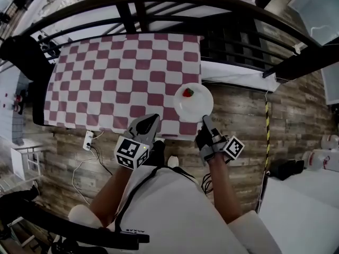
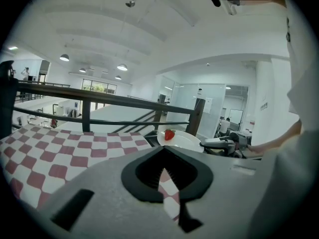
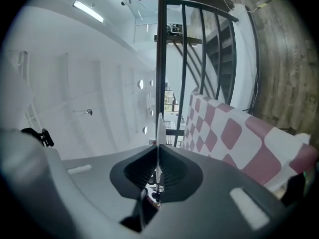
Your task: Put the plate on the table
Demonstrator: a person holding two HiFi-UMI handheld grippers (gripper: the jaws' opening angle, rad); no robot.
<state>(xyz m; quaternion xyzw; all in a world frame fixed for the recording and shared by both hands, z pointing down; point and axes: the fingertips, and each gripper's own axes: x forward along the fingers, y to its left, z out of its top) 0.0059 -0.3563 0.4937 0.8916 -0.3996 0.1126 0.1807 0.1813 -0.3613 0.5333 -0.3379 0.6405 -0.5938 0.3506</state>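
A white plate [image 1: 193, 102] carrying a strawberry [image 1: 188, 92] sits over the near right corner of the table with the red-and-white checked cloth [image 1: 106, 78]; part of it overhangs the cloth's edge. My right gripper [image 1: 204, 123] is shut on the plate's near rim. In the right gripper view the plate [image 3: 160, 128] shows edge-on as a thin white blade between the jaws of the right gripper [image 3: 158, 148]. My left gripper [image 1: 153, 120] hovers at the table's front edge, shut and empty. The left gripper view shows the left gripper [image 2: 163, 148], the plate [image 2: 184, 141] and the strawberry [image 2: 169, 134] beyond it.
A black metal railing [image 1: 159, 4] curves behind and to the right of the table. On the wooden floor lie a white power strip [image 1: 88, 140] with cables and a yellow-black tape line [image 1: 266, 126]. White containers [image 1: 323, 157] stand at the far right.
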